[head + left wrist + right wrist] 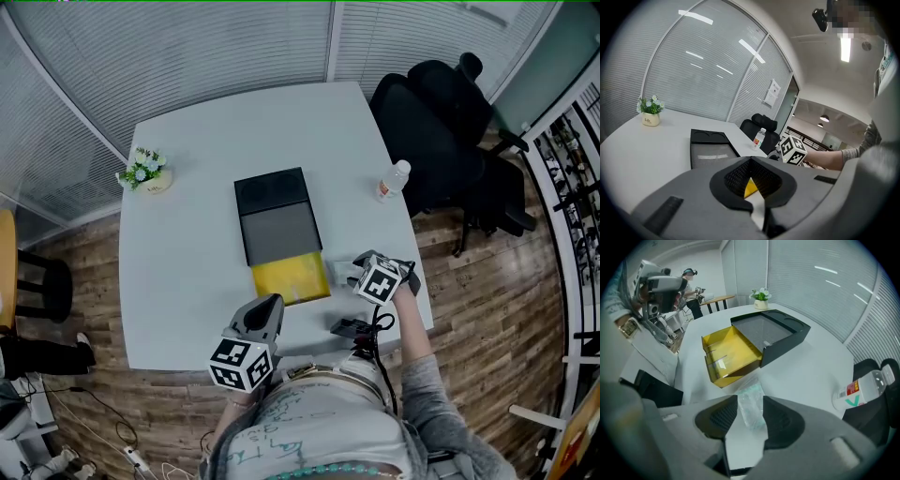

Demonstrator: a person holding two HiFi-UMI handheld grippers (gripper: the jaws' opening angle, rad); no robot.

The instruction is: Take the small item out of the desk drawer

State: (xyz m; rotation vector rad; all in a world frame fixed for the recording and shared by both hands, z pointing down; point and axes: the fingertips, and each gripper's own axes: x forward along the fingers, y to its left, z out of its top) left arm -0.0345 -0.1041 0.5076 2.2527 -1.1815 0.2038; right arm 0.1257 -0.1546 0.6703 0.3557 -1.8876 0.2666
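A white table (178,272) seen from above. At its far left stands a small pot of flowers (145,172). Near the front edge, the left gripper (272,304) hovers with its jaws closed tip to tip, holding nothing. In the middle sits a black desk organiser (278,225), its yellow drawer (291,279) pulled out towards the person and showing nothing inside. Just right of the drawer, a small clear plastic packet (751,416) lies on the table between the jaws of the right gripper (750,397), which point steeply down and stand wide apart, not squeezing it. Further right stands a water bottle (394,180), with a black office chair (441,122) beyond the table.
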